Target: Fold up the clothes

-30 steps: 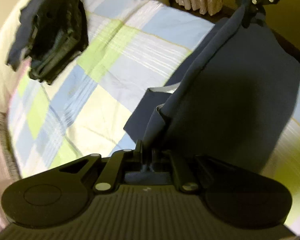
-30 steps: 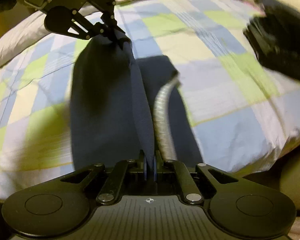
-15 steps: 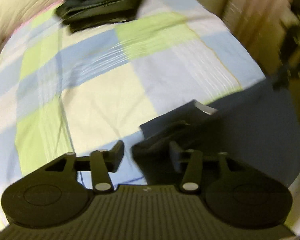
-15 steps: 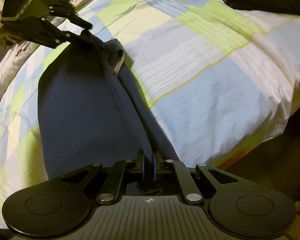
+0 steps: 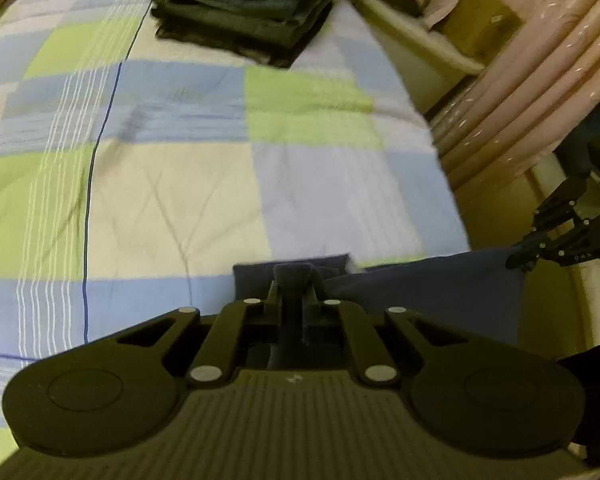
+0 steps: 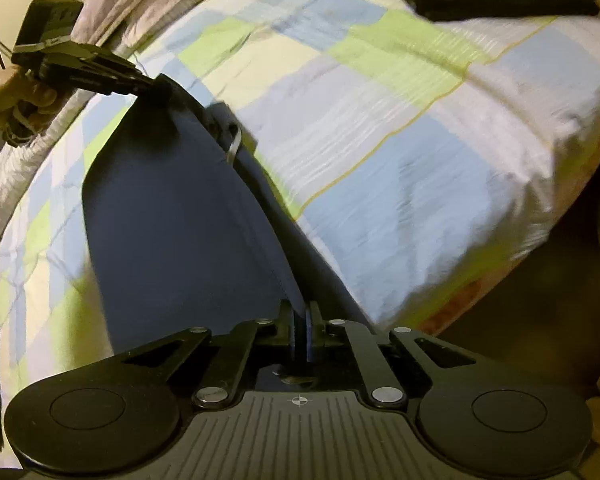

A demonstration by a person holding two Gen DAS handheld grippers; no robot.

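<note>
The left gripper (image 5: 294, 280) is clamped on a bunched corner of the navy garment (image 6: 172, 216); its jaws have just been closing, and cloth now sits pinched between them. The garment lies on the near part of the checked bedsheet (image 5: 172, 184), stretched toward the right gripper (image 6: 300, 322), which is closed tight on the opposite edge.

Risks, as I judge them: the left bite takes only a small wad, so tension from the right could slip it free. The pale tag or strap (image 6: 234, 146) just beside the left jaws could be caught in the fold. The right-hand edge hangs near the mattress side, so slack may slide off.

The left wrist view shows the stack of folded dark clothes (image 5: 248, 12) at 12 o'clock and the curtain (image 5: 512, 92) at 2 o'clock, but little of the garment. The right wrist view shows the garment's full taut span, and the person's hand (image 6: 16, 92) at 10 o'clock.
</note>
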